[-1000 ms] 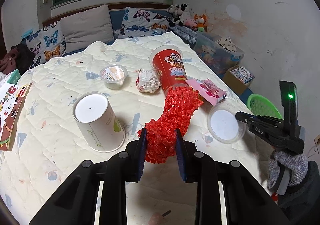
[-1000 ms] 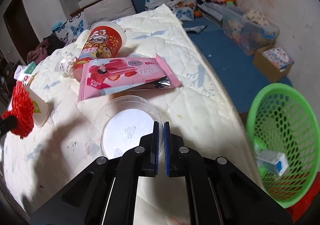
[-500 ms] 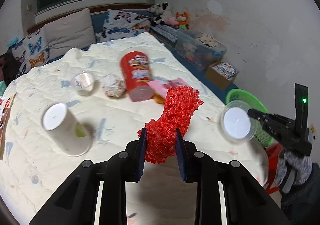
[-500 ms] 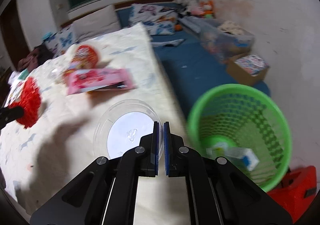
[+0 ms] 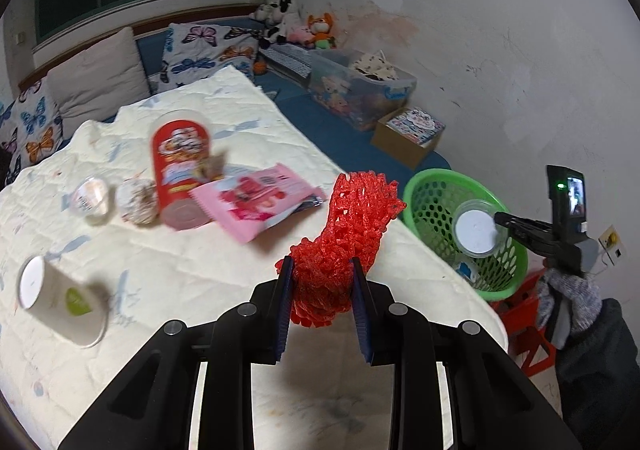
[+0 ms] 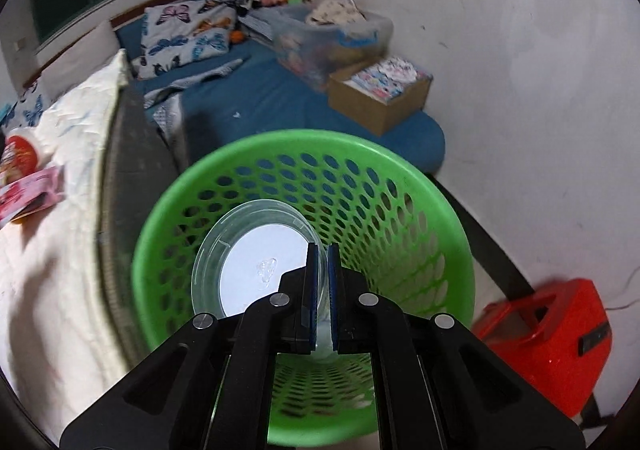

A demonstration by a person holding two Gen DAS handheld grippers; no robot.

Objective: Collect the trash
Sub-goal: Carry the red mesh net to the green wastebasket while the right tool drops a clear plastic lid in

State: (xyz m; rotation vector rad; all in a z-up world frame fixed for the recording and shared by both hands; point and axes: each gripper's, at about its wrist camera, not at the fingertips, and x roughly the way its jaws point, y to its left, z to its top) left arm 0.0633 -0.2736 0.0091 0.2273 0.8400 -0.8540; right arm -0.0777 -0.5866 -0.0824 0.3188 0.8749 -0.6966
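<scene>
My left gripper [image 5: 322,282] is shut on a red foam net [image 5: 348,222] and holds it above the table's right edge. My right gripper [image 6: 322,270] is shut on the rim of a clear plastic lid [image 6: 256,258] and holds it over the mouth of the green basket [image 6: 440,218]. In the left wrist view the lid [image 5: 476,228] and right gripper [image 5: 500,219] hang over the basket [image 5: 424,186] beside the table. A red chip can [image 5: 180,166], a pink wrapper [image 5: 256,202], a crumpled ball [image 5: 138,200], a small clear cup [image 5: 90,198] and a paper cup [image 5: 60,300] lie on the quilted table [image 5: 160,258].
A red box [image 6: 548,322] stands on the floor right of the basket. A cardboard box [image 6: 380,94] and a clear storage bin [image 6: 332,34] sit against the white wall. Pillows [image 5: 96,78] lie behind the table.
Both grippers have swung right. The lid has gone from above the table edge to over the basket's mouth. The red net has moved toward the table's right edge.
</scene>
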